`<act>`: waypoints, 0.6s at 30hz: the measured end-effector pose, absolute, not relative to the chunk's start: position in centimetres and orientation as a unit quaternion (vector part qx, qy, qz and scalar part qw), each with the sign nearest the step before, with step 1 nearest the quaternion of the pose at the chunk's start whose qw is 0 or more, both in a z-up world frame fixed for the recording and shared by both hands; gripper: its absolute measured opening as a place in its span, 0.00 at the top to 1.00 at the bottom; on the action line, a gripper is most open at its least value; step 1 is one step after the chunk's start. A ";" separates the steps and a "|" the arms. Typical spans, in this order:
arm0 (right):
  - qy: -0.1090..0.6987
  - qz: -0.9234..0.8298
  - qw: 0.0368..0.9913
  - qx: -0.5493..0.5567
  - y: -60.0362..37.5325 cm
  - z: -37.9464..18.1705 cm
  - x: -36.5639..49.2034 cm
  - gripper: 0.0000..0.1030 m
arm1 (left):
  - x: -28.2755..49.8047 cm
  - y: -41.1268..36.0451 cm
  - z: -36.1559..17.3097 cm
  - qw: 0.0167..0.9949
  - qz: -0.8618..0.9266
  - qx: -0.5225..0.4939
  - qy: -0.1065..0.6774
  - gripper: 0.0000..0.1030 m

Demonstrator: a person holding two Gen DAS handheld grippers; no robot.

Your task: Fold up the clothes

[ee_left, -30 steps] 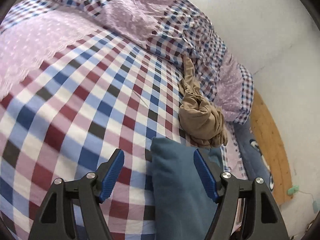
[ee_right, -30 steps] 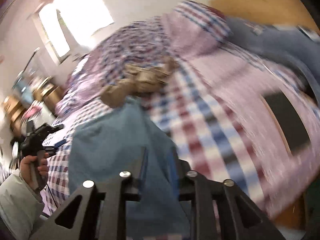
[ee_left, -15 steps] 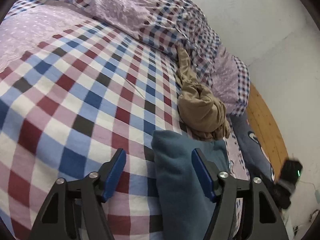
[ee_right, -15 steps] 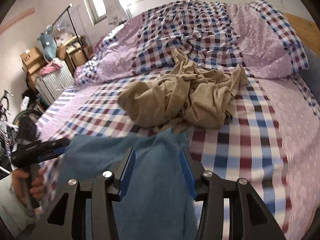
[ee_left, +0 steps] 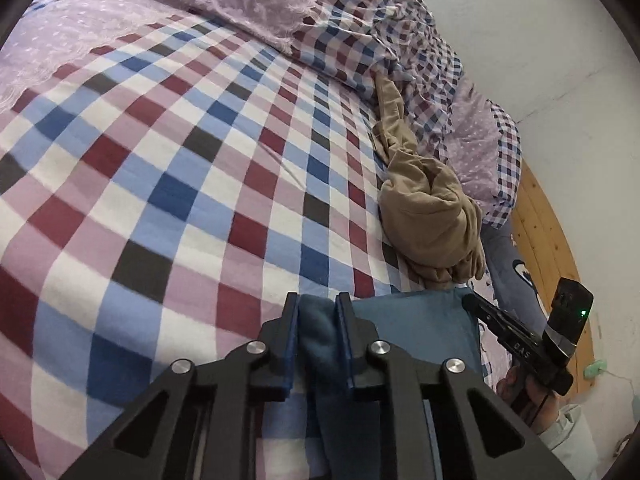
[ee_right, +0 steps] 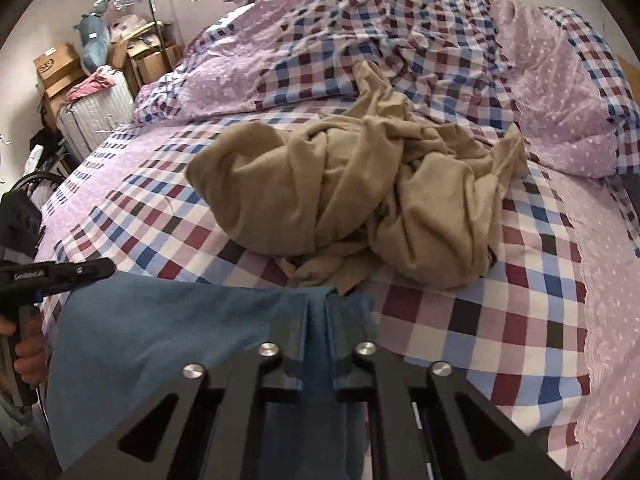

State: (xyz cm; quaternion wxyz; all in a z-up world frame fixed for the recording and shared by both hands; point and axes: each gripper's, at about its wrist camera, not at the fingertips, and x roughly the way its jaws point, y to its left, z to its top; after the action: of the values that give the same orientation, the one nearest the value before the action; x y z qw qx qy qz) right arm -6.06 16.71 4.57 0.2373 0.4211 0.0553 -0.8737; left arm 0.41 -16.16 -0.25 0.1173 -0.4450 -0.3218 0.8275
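1. Blue fleece-like garment (ee_left: 416,320) at the near edge of the checked bedsheet (ee_left: 180,184), stretched between both tools; lower part cut off by the frame and by the black gripper bodies, so kind of garment not readable.
2. Left gripper (ee_left: 318,304) closing, blue pads pressed onto a bunched fold of the blue garment — cloth visibly pinched between them.
3. Right gripper (ee_right: 319,300) clamped together on a thin edge of the same blue garment (ee_right: 168,320), pads almost meeting; fabric pulled into a ridge at the tips.
4. Seen from the left wrist view, right gripper (ee_left: 478,307) at the far corner of the blue cloth, with only part of a hand (ee_left: 524,394) and a pale sleeve cuff visible; tips half hidden behind the fabric edge.
5. Seen from the right wrist view, left gripper (ee_right: 106,268) at the left edge, its pads not distinguishable there; fingers of the holding hand (ee_right: 28,356) partly cropped.
6. Tan garment (ee_right: 360,196) crumpled in a heap just beyond the blue one, touching or overlapping its far edge — exact contact unclear; shape too tangled to tell sleeves from body.
7. Rumpled quilt (ee_right: 420,40) in checks and dotted lilac behind the heap.
8. Cardboard boxes (ee_right: 60,68) and a ribbed suitcase (ee_right: 96,116) at far left, small and distorted; wooden floor (ee_left: 540,232) beside the bed, partly hidden.
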 end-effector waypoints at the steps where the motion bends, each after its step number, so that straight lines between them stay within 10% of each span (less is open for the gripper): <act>1: 0.056 -0.880 0.231 0.412 16.9 4.8 -5.9 0.96 | 0.4 -16.2 -0.1 0.118 0.829 -0.442 -0.321 0.91; 15: 0.068 -0.909 0.107 0.398 19.3 3.4 -6.4 0.98 | -0.6 -15.7 0.0 0.031 0.855 -0.448 -0.260 0.85; 18: 0.082 -0.914 0.093 0.385 19.1 5.1 -5.4 0.96 | -0.4 -16.2 0.8 0.011 0.859 -0.440 -0.262 0.61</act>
State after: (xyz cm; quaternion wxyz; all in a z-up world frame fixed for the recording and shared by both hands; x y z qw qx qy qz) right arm -5.43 19.06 5.06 0.0934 0.3852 0.0825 -0.9144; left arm -0.43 -16.23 0.78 0.0109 -0.4400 -0.2617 0.8590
